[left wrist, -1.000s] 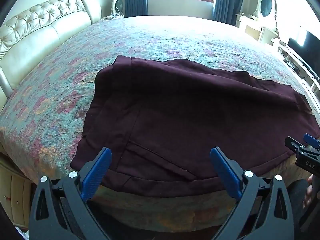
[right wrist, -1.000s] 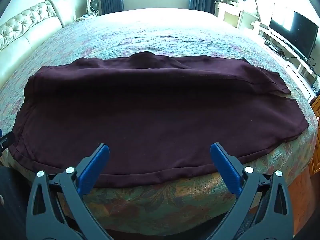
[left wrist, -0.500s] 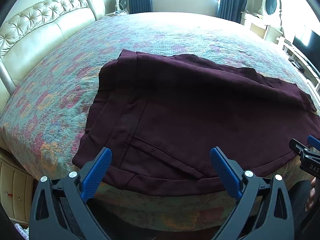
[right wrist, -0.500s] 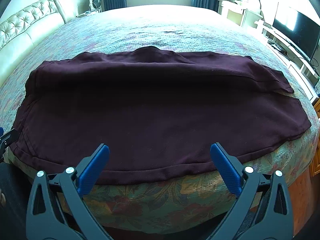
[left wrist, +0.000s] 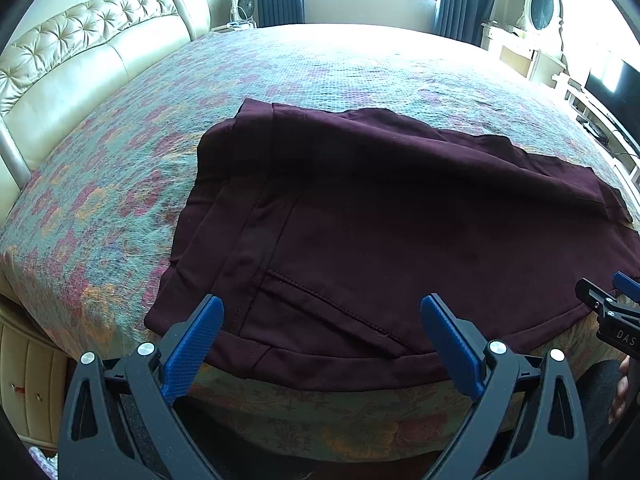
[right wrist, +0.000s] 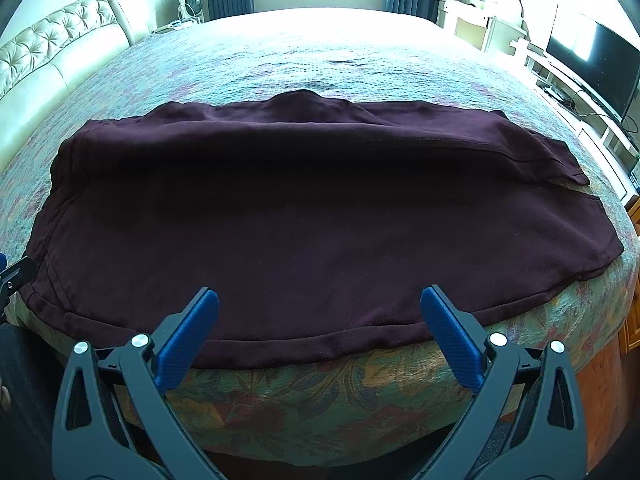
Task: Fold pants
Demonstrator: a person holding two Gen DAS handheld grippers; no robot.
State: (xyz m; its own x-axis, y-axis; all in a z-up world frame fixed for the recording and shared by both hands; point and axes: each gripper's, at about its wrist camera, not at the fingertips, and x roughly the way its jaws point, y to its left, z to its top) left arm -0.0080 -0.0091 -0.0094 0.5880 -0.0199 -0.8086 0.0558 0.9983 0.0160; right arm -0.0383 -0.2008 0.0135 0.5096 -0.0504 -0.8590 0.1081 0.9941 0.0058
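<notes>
My dark maroon pants (right wrist: 320, 216) lie folded lengthwise along the bed's (right wrist: 360, 56) near edge, waistband and stitched pocket at left. My left claw (left wrist: 320, 332) and right claw (right wrist: 320, 324) hover spread, empty.

Left gripper (left wrist: 322, 334) was spread wide, blue pads empty, pointing forward. Right gripper (right wrist: 320, 330) likewise gaped wide, nothing between its pads. Both were held level, side by side.

- A wide bed (right wrist: 360, 52) under a flowered bedspread (left wrist: 120, 184) carries everything.
- Dark maroon pants (right wrist: 320, 216) lie flat along its near edge, lengthwise across.
</notes>
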